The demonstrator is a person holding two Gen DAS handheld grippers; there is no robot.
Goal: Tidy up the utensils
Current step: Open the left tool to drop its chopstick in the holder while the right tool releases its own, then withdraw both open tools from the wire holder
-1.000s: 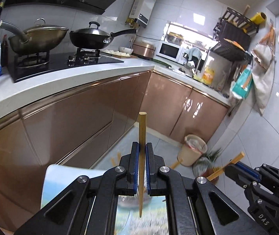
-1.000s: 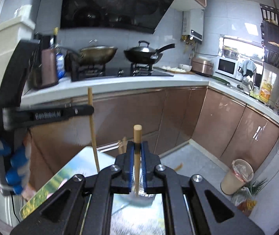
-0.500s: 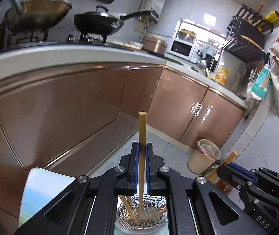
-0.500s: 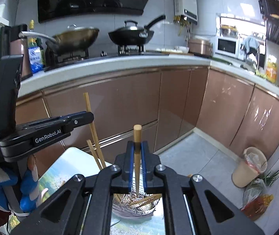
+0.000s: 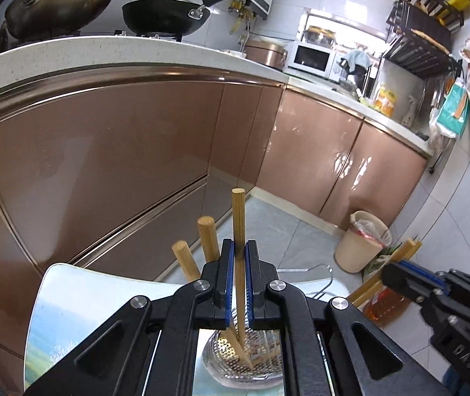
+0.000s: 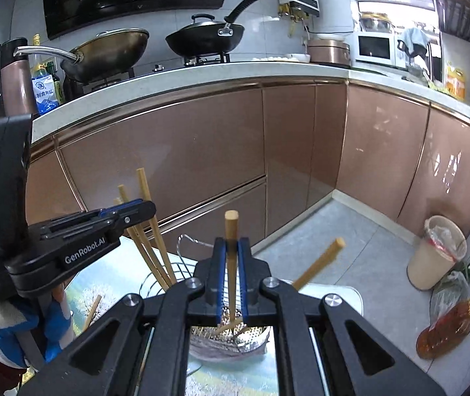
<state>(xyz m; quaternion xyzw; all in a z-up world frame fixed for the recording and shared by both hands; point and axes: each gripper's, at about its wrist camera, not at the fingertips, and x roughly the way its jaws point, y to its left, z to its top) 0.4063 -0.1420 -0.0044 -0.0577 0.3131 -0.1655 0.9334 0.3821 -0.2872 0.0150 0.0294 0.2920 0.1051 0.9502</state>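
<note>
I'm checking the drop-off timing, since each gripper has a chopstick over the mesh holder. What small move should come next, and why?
Probably open both and let go. The left gripper is shut on a chopstick whose lower tip already sits inside the metal mesh holder, beside others standing there. The right gripper grips its chopstick just above the same holder.

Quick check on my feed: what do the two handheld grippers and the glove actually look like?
Both grippers are matte black, with angular linkage arms, silver pivot bolts and blue pads lining the fingers. The left gripper carries white "GenRobot.AI" lettering on its side and a tall black handle. The right gripper shows embossed "DAS" lettering. The hand under the left one wears a blue-and-white glove, with a dark red sleeve.
</note>
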